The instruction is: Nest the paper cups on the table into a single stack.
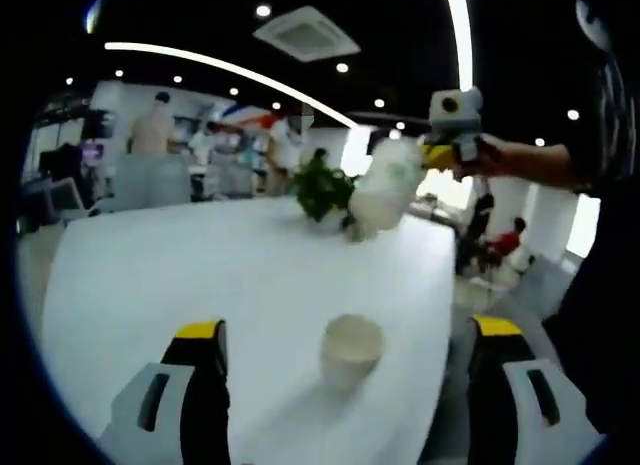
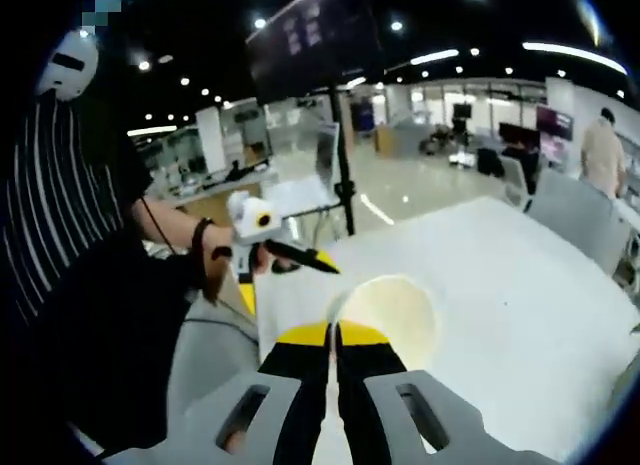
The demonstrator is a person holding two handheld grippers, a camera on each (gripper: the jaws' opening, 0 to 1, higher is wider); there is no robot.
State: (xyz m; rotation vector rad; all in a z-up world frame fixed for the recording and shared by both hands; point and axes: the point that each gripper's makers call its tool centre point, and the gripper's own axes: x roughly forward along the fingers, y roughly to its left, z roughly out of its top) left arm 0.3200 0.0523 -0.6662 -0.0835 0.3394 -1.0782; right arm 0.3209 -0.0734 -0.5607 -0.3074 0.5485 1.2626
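A: Where are the cups?
B: One cup [image 1: 351, 349] stands upright, mouth up, on the white table [image 1: 200, 275], between the spread jaws of the left gripper [image 1: 345, 335]. The other cup [image 1: 384, 190] hangs tilted in the air, mouth towards the right gripper [image 2: 334, 335], which pinches its rim.
A: Any writing?
B: None I can read. A plant [image 1: 322, 190] sits behind.

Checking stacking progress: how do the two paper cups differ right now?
The held cup is lifted off the white table and tilted, clamped in the right gripper; the standing cup rests upright on the table between the left gripper's open jaws, ungripped. Both are plain pale paper cups.
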